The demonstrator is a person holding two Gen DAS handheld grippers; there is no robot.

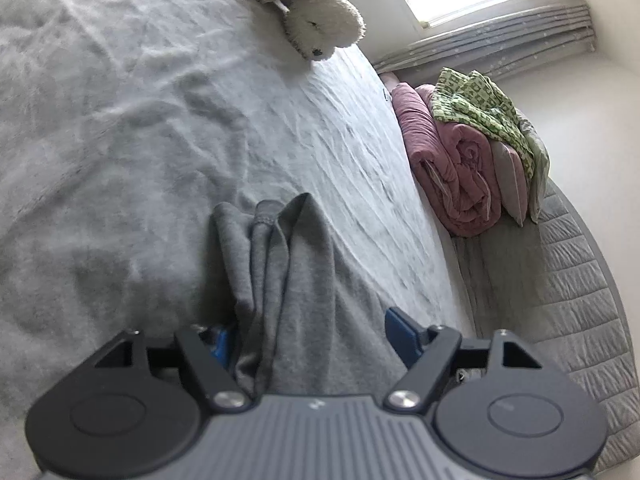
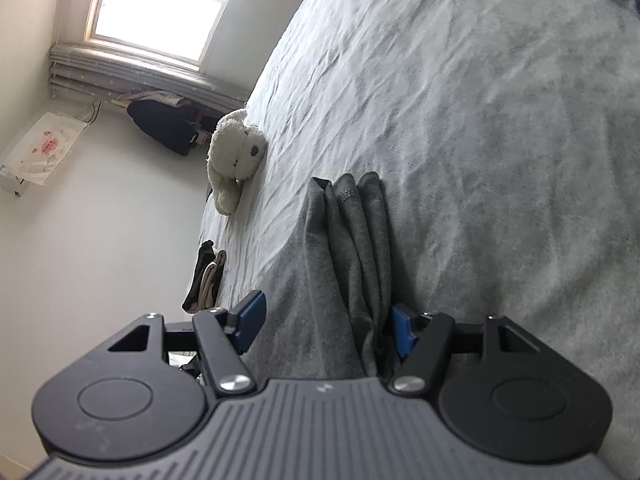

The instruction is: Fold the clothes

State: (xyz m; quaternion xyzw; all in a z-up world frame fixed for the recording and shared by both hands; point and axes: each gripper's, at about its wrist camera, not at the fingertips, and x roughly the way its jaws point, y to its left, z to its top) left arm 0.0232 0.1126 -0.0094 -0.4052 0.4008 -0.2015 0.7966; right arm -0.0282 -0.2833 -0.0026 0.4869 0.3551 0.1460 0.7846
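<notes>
A grey garment (image 1: 296,280) lies bunched in long folds on the grey bedsheet (image 1: 120,120). In the left wrist view it runs between the jaws of my left gripper (image 1: 312,338), which stand wide apart; the cloth covers part of the left blue pad. The same grey garment (image 2: 352,248) passes between the jaws of my right gripper (image 2: 326,328), also spread wide, with its folds lying against the right blue pad. Neither gripper visibly pinches the cloth.
A white plush toy (image 1: 312,12) lies at the far side of the bed. A rolled pink blanket (image 1: 452,160) with a green patterned cloth (image 1: 484,108) on it sits by the quilted bed edge (image 1: 560,280). Dark clothes (image 2: 206,280) hang off the mattress side.
</notes>
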